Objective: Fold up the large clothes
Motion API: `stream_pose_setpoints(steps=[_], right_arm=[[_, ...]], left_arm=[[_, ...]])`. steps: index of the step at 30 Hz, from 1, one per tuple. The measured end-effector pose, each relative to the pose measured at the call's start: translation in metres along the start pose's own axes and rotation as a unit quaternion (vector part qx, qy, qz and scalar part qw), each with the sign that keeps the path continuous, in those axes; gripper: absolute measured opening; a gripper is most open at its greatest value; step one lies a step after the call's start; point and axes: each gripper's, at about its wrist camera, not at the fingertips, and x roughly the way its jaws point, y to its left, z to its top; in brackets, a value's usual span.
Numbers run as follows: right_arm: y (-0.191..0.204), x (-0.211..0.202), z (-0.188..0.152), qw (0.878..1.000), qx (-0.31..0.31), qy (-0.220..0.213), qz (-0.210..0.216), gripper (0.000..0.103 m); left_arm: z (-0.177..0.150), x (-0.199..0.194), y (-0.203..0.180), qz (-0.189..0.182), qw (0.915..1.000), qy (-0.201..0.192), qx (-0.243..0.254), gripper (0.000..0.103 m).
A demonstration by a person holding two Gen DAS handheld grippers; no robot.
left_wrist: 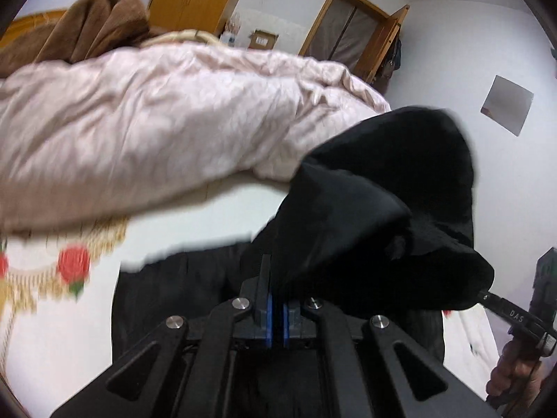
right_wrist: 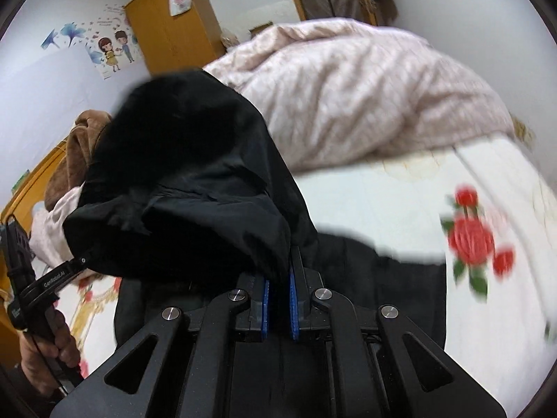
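White bedsheet (right_wrist: 376,209) printed with red roses covers the bed, under white walls. Left gripper (left_wrist: 276,278) has its blue-padded jaws nearly together, clamped on an edge of the black garment (left_wrist: 383,191), which bunches up above and to the right of the fingers. Right gripper (right_wrist: 278,271) likewise pinches the black garment (right_wrist: 195,174) between its blue pads, the cloth heaped up and to the left. Both grippers hold the fabric lifted off the sheet, while the rest of it lies dark and flat on the bed below them. Beyond it, a rumpled pale pink quilt (left_wrist: 146,132) stretches across the bed, with a brown blanket (left_wrist: 94,24) behind. An orange wooden wardrobe (right_wrist: 170,24) stands against the far wall.
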Motion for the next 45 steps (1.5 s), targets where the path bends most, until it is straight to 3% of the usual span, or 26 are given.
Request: stream_pose_setpoints(steps=[7, 11, 15, 18, 21, 23, 26, 30, 35, 45], right_arm=[[-0.013, -0.003, -0.081, 0.996, 0.024, 0.091, -0.006, 0.01], [-0.021, -0.015, -0.106, 0.992, 0.036, 0.12, -0.008, 0.014], [-0.02, -0.03, -0.101, 0.994, 0.031, 0.108, -0.008, 0.015], [-0.008, -0.034, -0.083, 0.996, 0.023, 0.084, 0.005, 0.018], [0.015, -0.022, -0.063, 0.997, 0.009, 0.069, 0.024, 0.024], [0.031, -0.005, -0.058, 0.997, -0.01, 0.065, 0.037, 0.024], [0.04, 0.031, -0.075, 0.993, -0.03, 0.106, 0.033, 0.024], [0.031, 0.072, -0.122, 0.986, -0.043, 0.16, 0.011, 0.024], [0.026, 0.087, -0.15, 0.987, -0.06, 0.15, 0.002, 0.023], [0.033, 0.102, -0.147, 0.986, -0.06, 0.152, -0.014, 0.023]], left_arm=[[-0.067, -0.02, 0.02, 0.031, 0.9973, 0.066, -0.014, 0.007], [-0.09, -0.041, 0.03, 0.046, 0.9949, 0.087, -0.02, 0.007], [-0.095, -0.067, 0.032, 0.05, 0.9955, 0.079, -0.013, 0.007], [-0.08, -0.073, 0.022, 0.036, 0.9976, 0.059, -0.007, 0.007], [-0.06, -0.06, 0.001, 0.01, 0.9989, 0.044, 0.012, 0.01], [-0.056, -0.04, -0.012, -0.006, 0.9984, 0.048, 0.029, 0.022], [-0.078, -0.003, -0.019, 0.004, 0.9945, 0.088, 0.057, 0.022], [-0.128, 0.04, -0.002, 0.035, 0.986, 0.152, 0.06, 0.023], [-0.144, 0.049, 0.008, 0.038, 0.9875, 0.141, 0.059, 0.024], [-0.133, 0.07, 0.001, 0.064, 0.9846, 0.15, 0.063, 0.024]])
